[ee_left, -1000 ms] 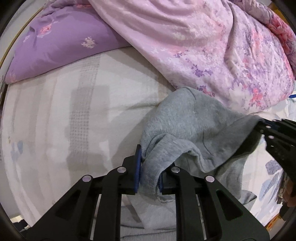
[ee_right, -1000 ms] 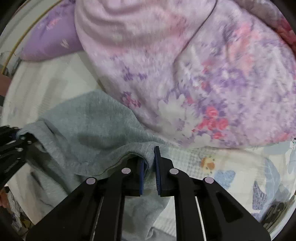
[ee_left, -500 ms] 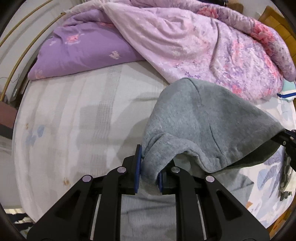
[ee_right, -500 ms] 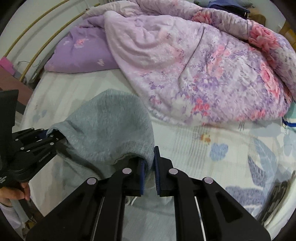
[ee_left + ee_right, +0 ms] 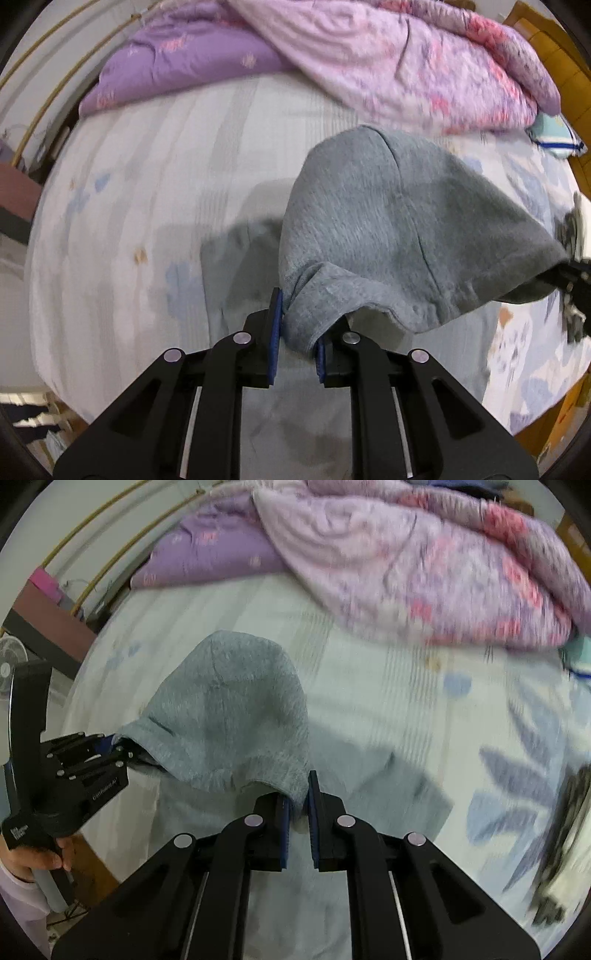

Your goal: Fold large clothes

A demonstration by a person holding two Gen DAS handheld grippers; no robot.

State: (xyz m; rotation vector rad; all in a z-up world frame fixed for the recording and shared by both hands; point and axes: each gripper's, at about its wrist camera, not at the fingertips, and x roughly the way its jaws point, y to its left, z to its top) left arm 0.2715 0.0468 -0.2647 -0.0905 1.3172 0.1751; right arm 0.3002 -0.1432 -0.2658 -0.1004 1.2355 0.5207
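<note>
grey garment [image 5: 388, 229] pinched by both grippers, above bed [image 5: 147, 184]

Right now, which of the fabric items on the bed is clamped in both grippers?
The grey garment: the left gripper and right gripper each pinch its edge. The plain purple bedding and pink floral quilt lie untouched behind it.

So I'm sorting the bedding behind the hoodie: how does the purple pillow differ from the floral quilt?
The purple pillow is a deep, even violet with a few small pale flowers; the floral quilt is paler pink-lilac, crowded with pink and purple blooms. The pillow lies smooth and plump at the far left; the quilt is rumpled in a heap to the right, its edge lying over the pillow. Both rest on the pale bed sheet.
</note>
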